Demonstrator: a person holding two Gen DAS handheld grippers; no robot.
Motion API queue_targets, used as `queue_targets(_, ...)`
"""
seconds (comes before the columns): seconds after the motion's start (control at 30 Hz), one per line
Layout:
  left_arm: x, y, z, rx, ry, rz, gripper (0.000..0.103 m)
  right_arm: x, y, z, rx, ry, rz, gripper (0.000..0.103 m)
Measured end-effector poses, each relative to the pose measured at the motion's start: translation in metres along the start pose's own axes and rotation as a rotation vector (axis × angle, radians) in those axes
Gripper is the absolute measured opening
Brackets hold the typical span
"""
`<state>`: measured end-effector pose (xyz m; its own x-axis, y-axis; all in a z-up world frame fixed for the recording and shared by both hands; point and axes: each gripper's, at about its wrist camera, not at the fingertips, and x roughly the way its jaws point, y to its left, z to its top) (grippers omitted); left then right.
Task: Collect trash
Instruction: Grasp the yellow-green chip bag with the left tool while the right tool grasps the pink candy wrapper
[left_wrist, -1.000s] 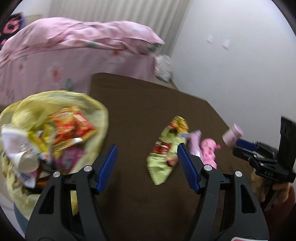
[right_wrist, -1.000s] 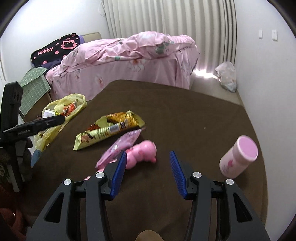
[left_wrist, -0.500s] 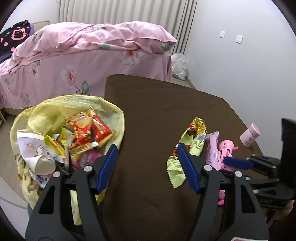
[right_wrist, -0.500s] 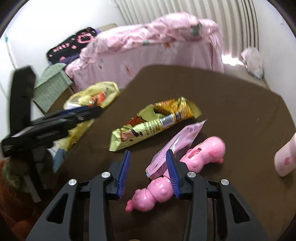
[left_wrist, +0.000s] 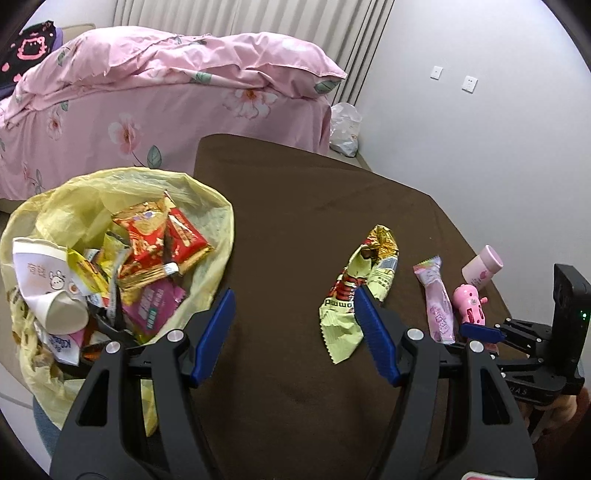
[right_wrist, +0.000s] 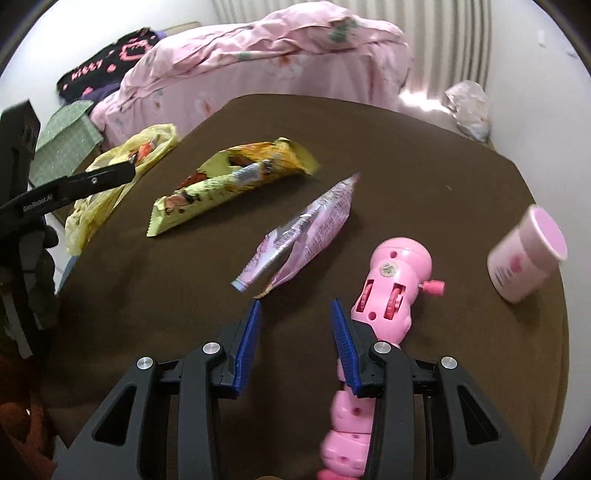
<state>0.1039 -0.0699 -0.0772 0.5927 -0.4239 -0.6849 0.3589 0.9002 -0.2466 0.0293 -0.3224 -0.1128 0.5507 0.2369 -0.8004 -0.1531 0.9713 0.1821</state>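
The right gripper (right_wrist: 295, 306) has dropped close over the brown bench (right_wrist: 424, 155), jaws narrowed from a second ago yet gripping nothing, with the torn end of the pink wrapper (right_wrist: 314, 229) just ahead of its tips. The pickup looks imminent. The wrapper lies between the yellow snack bag (right_wrist: 229, 184) and a pink toy (right_wrist: 391, 280). The left gripper (left_wrist: 295, 306) hangs released and empty beside the yellow trash bag (left_wrist: 207, 199), barely shifted since then.

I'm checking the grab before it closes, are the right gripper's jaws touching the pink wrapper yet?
Apart. In the right wrist view, the right gripper has bare brown cloth between its jaws, and the pink wrapper ends just beyond the tips, with a thin gap showing.
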Motion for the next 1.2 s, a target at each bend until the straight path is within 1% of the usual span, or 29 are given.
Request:
queue_targets(0.07, 0.001, -0.001, 0.0, -0.001, 0.0, 0.0, 0.063, -0.003, -0.007, 0.003, 0.068, -0.037, 0.058, 0.038)
queue_targets(0.1, 0.001, -0.001, -0.001, -0.001, 0.0, -0.001, 0.063, -0.004, -0.009, 0.006, 0.084, -0.05, 0.066, 0.038)
queue_targets(0.2, 0.001, -0.003, -0.001, 0.006, -0.005, -0.009, 0.063, 0.004, -0.01, 0.02, 0.116, -0.072, 0.036, 0.038)
queue_targets(0.3, 0.0, -0.005, 0.0, 0.015, -0.006, -0.025, 0.063, 0.017, -0.005, 0.03, 0.113, -0.06, 0.024, 0.038)
queue_targets(0.33, 0.0, -0.006, 0.0, 0.021, -0.005, -0.035, 0.063, 0.022, -0.001, 0.032, 0.097, -0.044, 0.026, 0.038)
queue_targets(0.37, 0.0, -0.007, 0.0, 0.025, -0.003, -0.048, 0.063, 0.025, 0.003, 0.033, 0.079, -0.037, 0.03, 0.031)
queue_targets(0.4, 0.001, -0.008, 0.0, 0.027, 0.0, -0.064, 0.063, 0.028, 0.007, 0.032, 0.049, -0.03, 0.025, 0.02)
queue_targets(0.47, 0.003, -0.009, 0.0, 0.028, 0.01, -0.096, 0.063, 0.031, 0.012, 0.027, 0.008, -0.018, 0.012, 0.018)
queue_targets(0.53, 0.009, -0.013, 0.001, 0.032, 0.032, -0.127, 0.065, 0.027, 0.011, 0.021, -0.013, -0.026, 0.011, 0.017)
queue_targets(0.6, 0.018, -0.02, 0.002, 0.057, 0.066, -0.139, 0.065, 0.022, 0.007, 0.016, -0.019, -0.025, -0.004, 0.017)
queue_targets(0.67, 0.031, -0.033, 0.005, 0.117, 0.104, -0.138, 0.065, 0.016, 0.003, 0.008, -0.041, -0.01, -0.026, 0.017)
queue_targets(0.77, 0.046, -0.049, 0.008, 0.178, 0.133, -0.115, 0.065, 0.008, -0.003, -0.002, -0.046, 0.006, -0.007, 0.017)
queue_targets(0.8, 0.053, -0.052, 0.011, 0.18, 0.148, -0.099, 0.062, 0.006, -0.004, -0.004, -0.044, 0.011, 0.004, 0.018)
queue_targets(0.83, 0.06, -0.054, 0.013, 0.167, 0.169, -0.089, 0.056, 0.004, -0.005, -0.007, -0.041, 0.01, 0.011, 0.018)
queue_targets(0.87, 0.066, -0.054, 0.015, 0.15, 0.189, -0.084, 0.052, 0.003, -0.006, -0.008, -0.035, 0.007, 0.023, 0.02)
queue_targets(0.9, 0.072, -0.053, 0.016, 0.126, 0.212, -0.08, 0.048, 0.003, -0.006, -0.009, -0.03, 0.002, 0.039, 0.029)
queue_targets(0.93, 0.072, -0.051, 0.016, 0.116, 0.209, -0.086, 0.046, 0.002, -0.005, -0.01, -0.031, -0.002, 0.07, 0.036)
queue_targets(0.97, 0.071, -0.05, 0.016, 0.108, 0.205, -0.09, 0.043, 0.002, -0.001, -0.012, -0.05, 0.006, 0.096, 0.051)
queue_targets(1.0, 0.068, -0.049, 0.015, 0.101, 0.201, -0.095, 0.038, 0.003, 0.003, -0.013, -0.067, 0.013, 0.096, 0.058)
queue_targets(1.1, 0.055, -0.041, 0.009, 0.081, 0.18, -0.088, 0.033, 0.005, 0.019, -0.016, -0.168, 0.021, 0.019, 0.058)
queue_targets(1.2, 0.035, -0.031, 0.001, 0.046, 0.152, -0.08, 0.032, 0.003, 0.016, -0.016, -0.124, 0.023, 0.03, 0.058)
